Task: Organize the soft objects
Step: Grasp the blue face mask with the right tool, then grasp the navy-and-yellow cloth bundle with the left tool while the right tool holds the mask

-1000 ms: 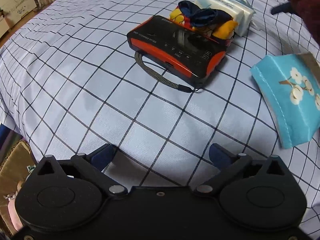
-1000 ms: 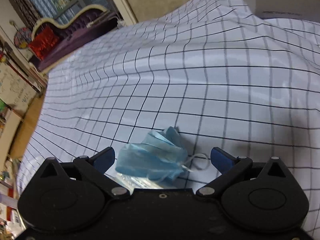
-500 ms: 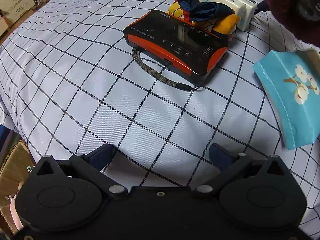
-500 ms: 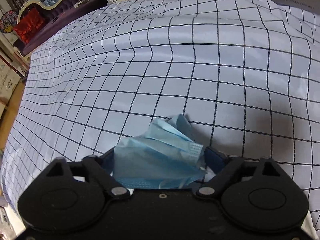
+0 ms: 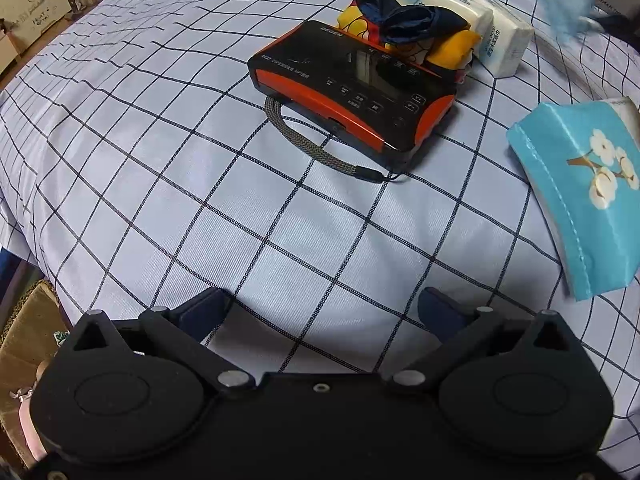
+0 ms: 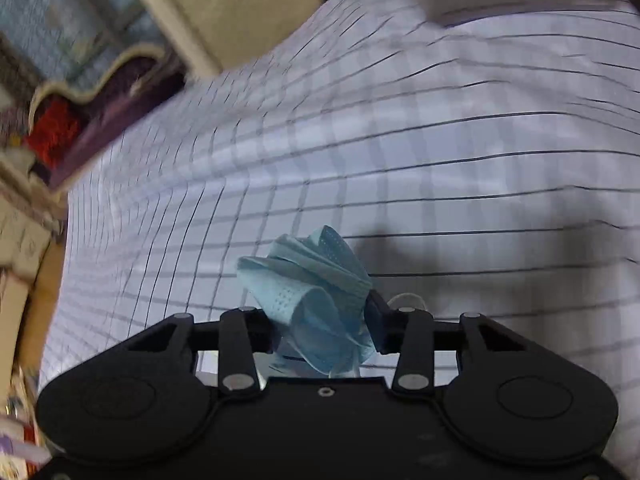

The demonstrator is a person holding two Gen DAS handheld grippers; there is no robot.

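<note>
My right gripper [image 6: 322,320] is closing on a crumpled light-blue face mask [image 6: 312,276], which is squeezed between its pads and lifted off the checked bedsheet [image 6: 440,184]. In the left wrist view the mask [image 5: 568,12] shows as a blur at the top right. My left gripper [image 5: 326,312] hovers open over the checked bedsheet [image 5: 224,216], nothing between its fingers. Ahead of it lie a yellow and navy cloth bundle [image 5: 404,28], white tissue packs [image 5: 468,16] and a turquoise flowered pouch [image 5: 584,188].
A black and orange radio [image 5: 352,92] with a braided wrist strap [image 5: 316,148] lies against the cloth bundle. The bed's left edge drops to a cardboard box [image 5: 24,332]. A purple sofa with a red cushion [image 6: 56,132] stands beyond the bed.
My right gripper's jaws closed from wide open around the mask onto it and carried it up and sideways. The mask has left the spot behind the tissue packs. My left gripper stayed still.
</note>
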